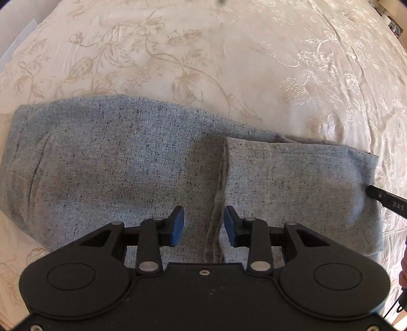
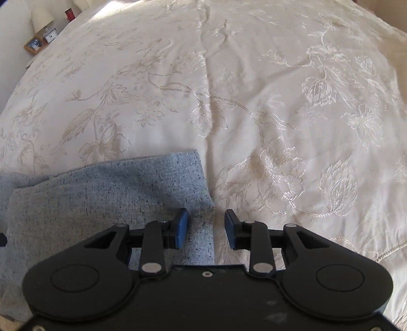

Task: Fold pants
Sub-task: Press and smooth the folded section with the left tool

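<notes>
Grey speckled pants [image 1: 114,163] lie folded flat on a cream floral bedspread [image 1: 203,51]. A folded-over layer [image 1: 292,178] covers their right part, and its edge runs down between my left gripper's blue pads. My left gripper [image 1: 204,224] hovers over that edge, open, with no cloth pinched. In the right wrist view the pants [image 2: 101,198] end at a right-hand edge just between the pads. My right gripper [image 2: 206,228] is open above that edge, left pad over cloth, right pad over bedspread [image 2: 279,101]. A black finger of the right gripper [image 1: 386,201] shows at the left wrist view's right side.
A bedside table at the far left holds a lamp [image 2: 42,17], a small clock [image 2: 51,37] and a framed picture [image 2: 35,44]. The bedspread stretches wide beyond and to the right of the pants. A hand [image 1: 403,270] shows at the right border.
</notes>
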The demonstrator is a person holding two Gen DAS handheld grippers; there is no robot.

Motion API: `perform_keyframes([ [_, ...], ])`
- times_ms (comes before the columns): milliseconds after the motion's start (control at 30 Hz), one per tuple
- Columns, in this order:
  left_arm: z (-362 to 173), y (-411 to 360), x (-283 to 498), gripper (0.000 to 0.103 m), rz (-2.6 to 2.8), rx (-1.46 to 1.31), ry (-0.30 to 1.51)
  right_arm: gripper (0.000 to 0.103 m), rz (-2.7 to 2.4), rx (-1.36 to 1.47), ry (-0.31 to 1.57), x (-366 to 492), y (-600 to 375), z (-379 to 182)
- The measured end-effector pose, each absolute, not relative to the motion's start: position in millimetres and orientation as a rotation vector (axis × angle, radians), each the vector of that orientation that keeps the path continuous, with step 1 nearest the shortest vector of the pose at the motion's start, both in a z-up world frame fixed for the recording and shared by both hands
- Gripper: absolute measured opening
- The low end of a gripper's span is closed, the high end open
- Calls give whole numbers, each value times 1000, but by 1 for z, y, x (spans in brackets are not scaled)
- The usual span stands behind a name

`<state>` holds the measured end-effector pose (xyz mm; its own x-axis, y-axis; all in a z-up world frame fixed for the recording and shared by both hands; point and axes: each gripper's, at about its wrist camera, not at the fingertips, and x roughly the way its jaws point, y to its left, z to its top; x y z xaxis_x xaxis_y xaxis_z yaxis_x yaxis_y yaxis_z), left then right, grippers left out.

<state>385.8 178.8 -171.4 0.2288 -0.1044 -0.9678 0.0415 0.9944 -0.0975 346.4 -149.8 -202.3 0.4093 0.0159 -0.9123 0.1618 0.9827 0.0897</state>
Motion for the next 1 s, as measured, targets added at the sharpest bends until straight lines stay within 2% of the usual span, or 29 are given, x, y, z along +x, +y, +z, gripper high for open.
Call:
perform_keyframes([
  [233,-203,182,405,44,-176,-264,1423,31,-51,91,1145,337,-131,-202],
  [267,-201,178,402,48,-189,-270,1416,32,-49,90,1144,337,-130,-202],
  [300,-197,172,397,51,-198,-245,1389,31,-48,87,1145,336,-130,-202],
  [467,-156,142,350,50,-395,-13,1137,32,-56,101,1151,336,-129,-203],
  [567,-141,132,328,50,-476,85,1048,32,-58,111,1156,338,-130,-205],
  [667,-134,134,325,50,-449,99,1013,32,-54,96,1157,340,-129,-206],
  [800,-121,152,340,50,-360,-27,964,32,-52,91,1157,341,-128,-206],
  [1000,-138,137,369,50,-327,25,1022,32,-49,89,1156,340,-130,-205],
])
